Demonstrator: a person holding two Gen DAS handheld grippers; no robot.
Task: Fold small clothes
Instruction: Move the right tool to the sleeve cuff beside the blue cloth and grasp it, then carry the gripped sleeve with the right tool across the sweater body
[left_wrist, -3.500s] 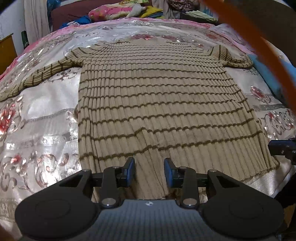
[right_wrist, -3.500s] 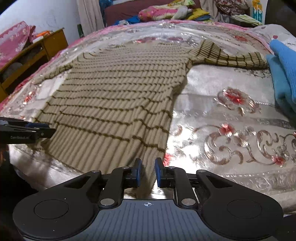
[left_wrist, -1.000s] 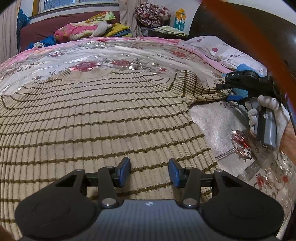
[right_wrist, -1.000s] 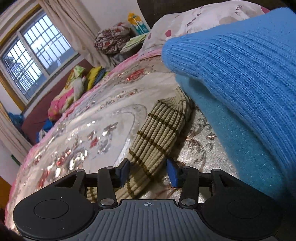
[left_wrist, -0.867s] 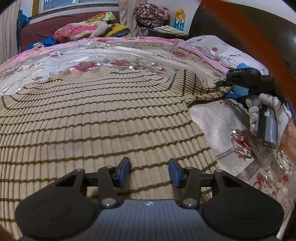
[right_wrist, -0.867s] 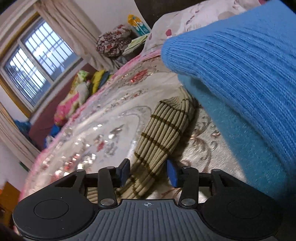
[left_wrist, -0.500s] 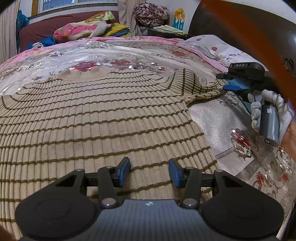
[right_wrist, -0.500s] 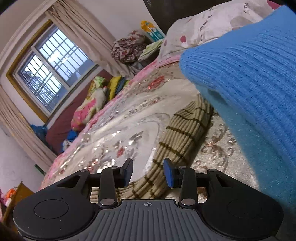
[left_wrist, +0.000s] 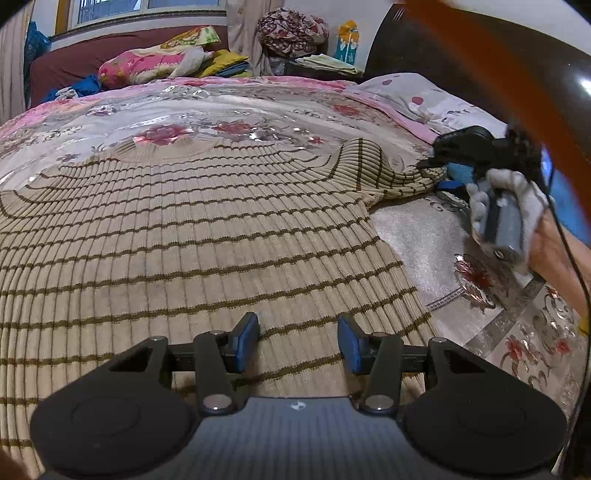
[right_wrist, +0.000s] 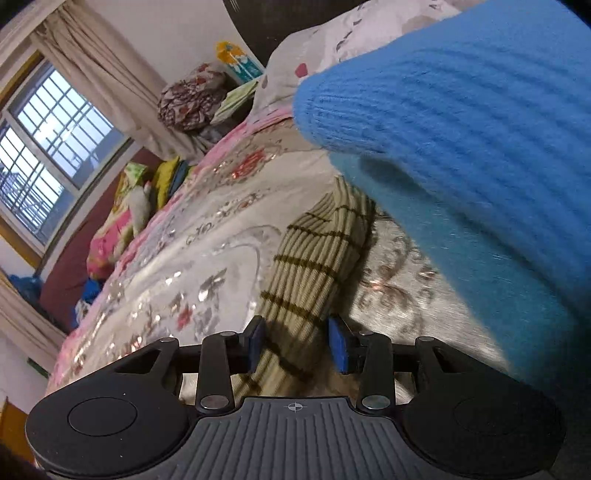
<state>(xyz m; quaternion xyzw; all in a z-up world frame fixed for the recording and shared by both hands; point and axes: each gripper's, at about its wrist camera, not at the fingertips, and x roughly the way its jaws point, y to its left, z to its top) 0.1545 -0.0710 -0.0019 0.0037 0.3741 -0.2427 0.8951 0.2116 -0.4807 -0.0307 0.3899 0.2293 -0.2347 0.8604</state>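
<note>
Through my left wrist camera, my left claw (left_wrist: 297, 341) is hovering with jaws apart, gripping nothing, over the beige ribbed sweater with thin brown stripes (left_wrist: 192, 236), which is lying flat on the floral satin bedspread (left_wrist: 517, 332). My gloved right hand (left_wrist: 506, 206) is holding the other tool at the sleeve end.

Through my right wrist camera, my right claw (right_wrist: 297, 345) is pinching the striped sleeve (right_wrist: 314, 254) (a folded blue knit (right_wrist: 461, 122) is lying just beside it).

Dim indoor light, fisheye bending, slight blur.
</note>
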